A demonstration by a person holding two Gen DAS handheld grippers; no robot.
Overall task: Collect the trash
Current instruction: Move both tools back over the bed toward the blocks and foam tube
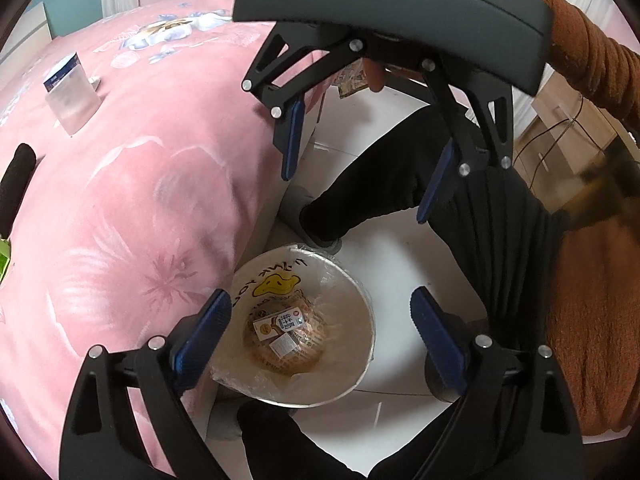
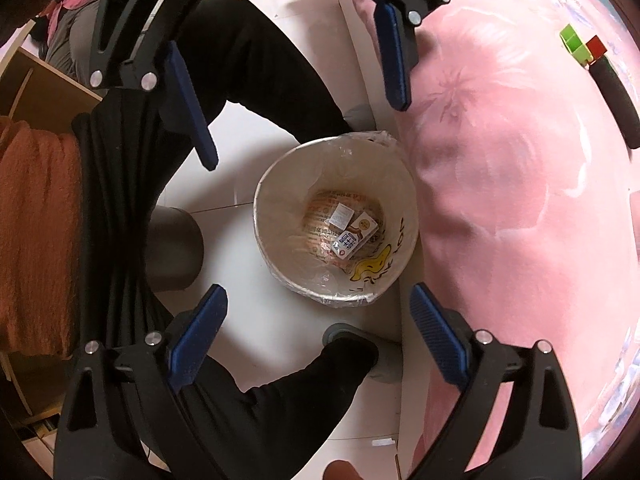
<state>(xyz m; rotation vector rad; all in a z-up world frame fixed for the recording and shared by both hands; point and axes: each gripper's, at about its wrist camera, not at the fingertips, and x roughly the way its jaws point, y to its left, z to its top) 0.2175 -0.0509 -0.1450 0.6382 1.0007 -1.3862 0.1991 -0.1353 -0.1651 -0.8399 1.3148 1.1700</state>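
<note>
Trash already collected: two small cartons and a flat wrapper are seen at the bottom of the lined bin, on the floor against the bed edge, between the person's feet. The upper carton's long axis runs roughly 8 to 2 o'clock in the left view.

Left gripper: jaws spread wide, nothing between the pads. The bin mouth is framed just inside the left pad, slightly toward 10 o'clock of the gap's centre.

Right gripper: jaws likewise wide, nothing held. The bin is seen at 12 o'clock beyond the fingertips. This gripper also appears in the left view, at 12 o'clock above the bin, open and empty.

Both grippers are pointed steeply down over the bin, so this round's drop is judged done.

Outward, on the pink bedspread: a clear box with a blue label at 10 o'clock in the left view, well apart from the bin; its long axis cannot be told. A black cylinder with green and red blocks lies at 2 o'clock in the right view, long axis roughly 11 to 5 o'clock.

Judgement: if these count as trash, the next move turns on a swing away from the bin onto the bed. Which hand is nearer cannot be settled from these views.
</note>
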